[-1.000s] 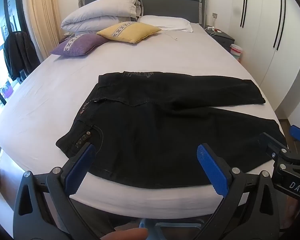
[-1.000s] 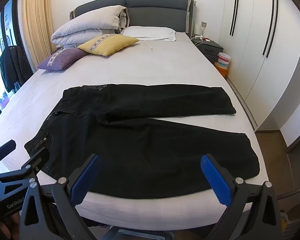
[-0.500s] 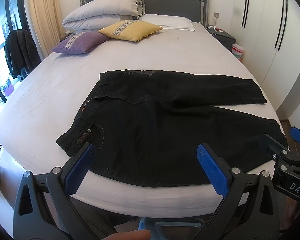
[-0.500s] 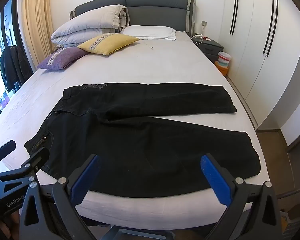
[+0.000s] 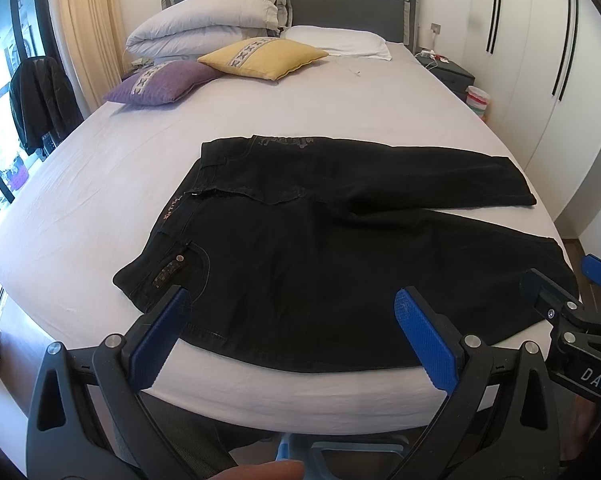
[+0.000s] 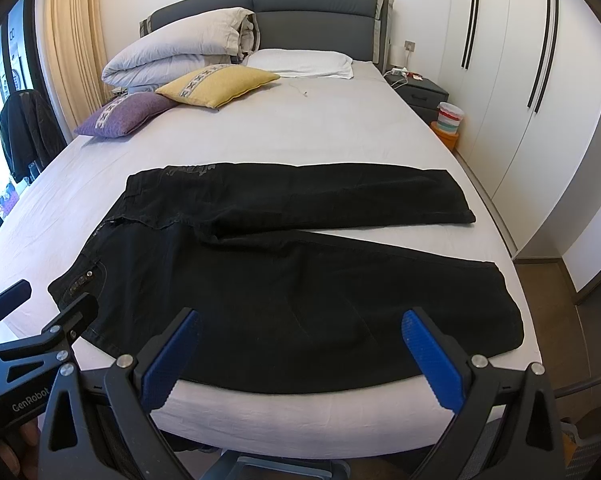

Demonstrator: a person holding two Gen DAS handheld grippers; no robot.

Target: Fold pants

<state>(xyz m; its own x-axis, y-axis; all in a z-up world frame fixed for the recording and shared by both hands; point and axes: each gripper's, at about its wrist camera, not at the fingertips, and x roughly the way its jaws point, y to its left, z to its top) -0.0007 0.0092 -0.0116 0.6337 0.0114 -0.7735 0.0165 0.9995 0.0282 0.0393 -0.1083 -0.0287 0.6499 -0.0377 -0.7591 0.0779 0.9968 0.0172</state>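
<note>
Now both tools hover at the near bed (image 5: 100, 184) edge: left gripper (image 5: 288, 312) and right gripper (image 6: 300, 332) gape wide, empty, above the flat black pants (image 6: 300, 280).

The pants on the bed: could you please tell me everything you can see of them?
The pants are black, denim by the look, and lie flat and unfolded across the foot of the bed, front up. The waist points left, the legs right, spread in a narrow V with sheet showing between the hems. A rivet, pocket stitching and faint lettering on the waistband show. Only the sheet touches them; both tongs hover open before the near edge.
</note>
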